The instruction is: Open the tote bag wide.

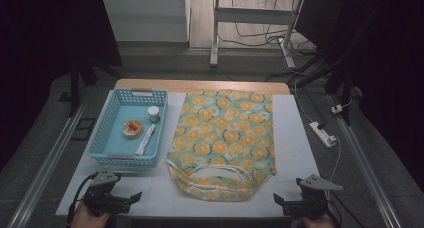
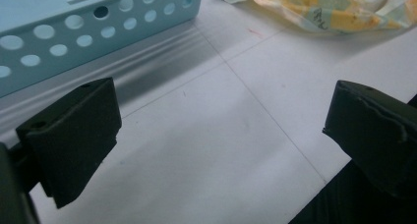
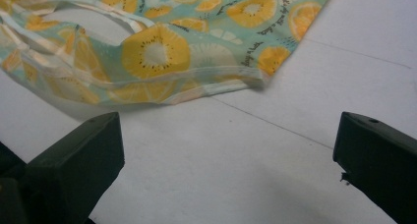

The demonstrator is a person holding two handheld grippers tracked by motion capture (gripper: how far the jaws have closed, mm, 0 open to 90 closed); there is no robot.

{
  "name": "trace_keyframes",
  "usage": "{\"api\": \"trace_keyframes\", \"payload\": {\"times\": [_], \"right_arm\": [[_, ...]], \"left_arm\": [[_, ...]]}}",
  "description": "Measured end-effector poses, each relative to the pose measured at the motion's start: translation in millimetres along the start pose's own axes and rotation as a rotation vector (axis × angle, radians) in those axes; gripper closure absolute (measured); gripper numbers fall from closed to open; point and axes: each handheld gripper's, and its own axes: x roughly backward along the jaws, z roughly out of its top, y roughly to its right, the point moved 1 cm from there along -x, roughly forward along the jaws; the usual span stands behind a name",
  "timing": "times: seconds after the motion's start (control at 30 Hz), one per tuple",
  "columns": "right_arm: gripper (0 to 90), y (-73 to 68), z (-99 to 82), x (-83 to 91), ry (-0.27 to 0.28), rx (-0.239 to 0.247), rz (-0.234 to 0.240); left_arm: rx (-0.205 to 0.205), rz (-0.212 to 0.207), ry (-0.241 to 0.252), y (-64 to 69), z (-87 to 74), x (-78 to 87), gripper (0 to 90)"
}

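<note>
A cloth bag (image 1: 223,138) printed with orange slices on green lies flat on the white table, handles toward me. Left of it stands a light blue basket (image 1: 107,123) holding a round red-and-gold tin (image 1: 132,128), a small white jar (image 1: 154,113) and a white tube (image 1: 145,140). My left gripper (image 1: 134,198) rests open at the near left edge, jaws pointing right, with the basket wall (image 2: 74,32) and the bag's edge (image 2: 319,10) ahead of it. My right gripper (image 1: 276,200) sits open at the near right edge, facing the bag's handles (image 3: 147,62). Both hold nothing.
The white table top (image 1: 295,148) has a wooden strip (image 1: 200,85) along its far edge. A white power strip (image 1: 322,133) and cables lie on the floor to the right. Metal desk legs (image 1: 215,33) stand beyond the table.
</note>
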Motion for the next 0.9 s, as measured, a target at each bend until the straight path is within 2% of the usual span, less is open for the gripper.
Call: {"api": "trace_keyframes", "payload": {"times": [0.23, 0.67, 0.9], "right_arm": [[0.0, -0.2, 0.9, -2.8, -0.014, 0.007, 0.021], [0.0, -0.2, 1.5, -3.6, -0.018, 0.014, 0.038], [0.0, -2.5, 2.1, -0.8, 0.01, 0.03, 0.033]], "left_arm": [[-0.03, -0.02, -0.03, 1.2, 0.8, -3.0, 1.5], [-0.045, -0.038, -0.043, 2.3, 1.1, -4.3, 1.6], [-0.028, -0.053, -0.036, -0.2, 0.8, -3.4, 1.6]]}}
